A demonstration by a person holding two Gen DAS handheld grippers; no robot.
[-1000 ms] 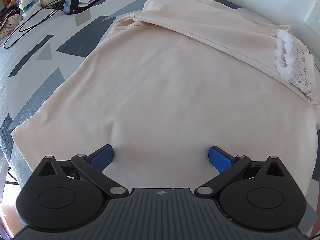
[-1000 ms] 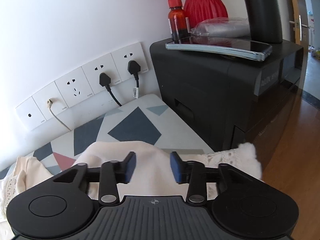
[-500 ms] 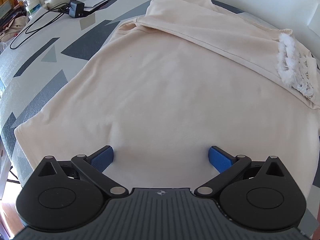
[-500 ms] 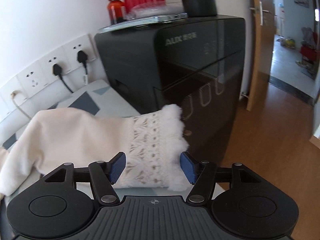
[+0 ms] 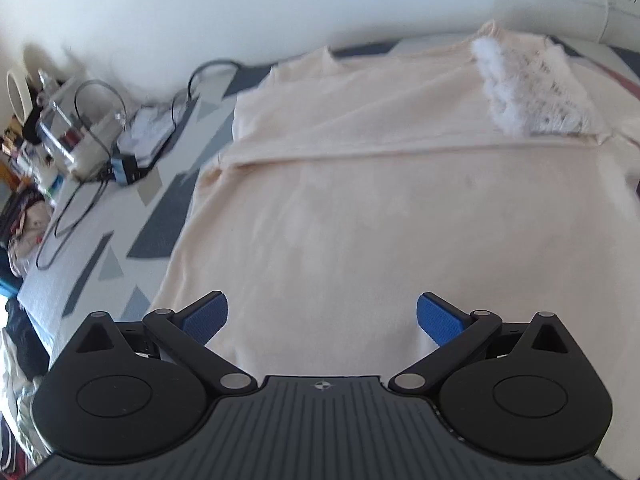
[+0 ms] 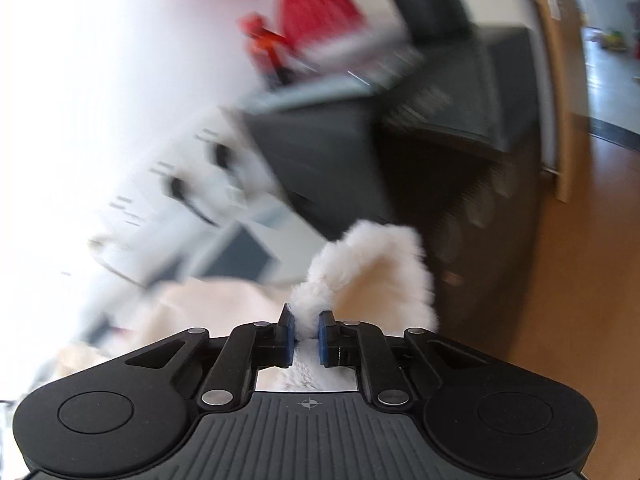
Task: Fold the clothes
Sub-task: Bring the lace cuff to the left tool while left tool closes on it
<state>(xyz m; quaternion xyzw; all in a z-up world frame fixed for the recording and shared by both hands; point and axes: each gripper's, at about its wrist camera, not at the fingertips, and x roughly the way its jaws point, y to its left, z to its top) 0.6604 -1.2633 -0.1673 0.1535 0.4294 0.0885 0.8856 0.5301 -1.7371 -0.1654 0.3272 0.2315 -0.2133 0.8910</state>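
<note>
A cream sweater lies flat on the patterned table. One sleeve is folded across its upper part, with a white fluffy lace cuff at the far right. My left gripper is open and empty, hovering over the sweater's near hem. In the right wrist view, my right gripper is shut on the other sleeve's fluffy cuff, which sticks up past the blue pads. The cream sleeve trails to the left behind it.
A charger with black cables and clutter lie on the table to the left. A black cabinet with a red vase stands close ahead of the right gripper. Wall sockets are behind; wood floor is to the right.
My right gripper has closed on the fluffy cuff and is moving fast, blurring the view. The left gripper has swung so the folded sleeve now lies straight across the top.
</note>
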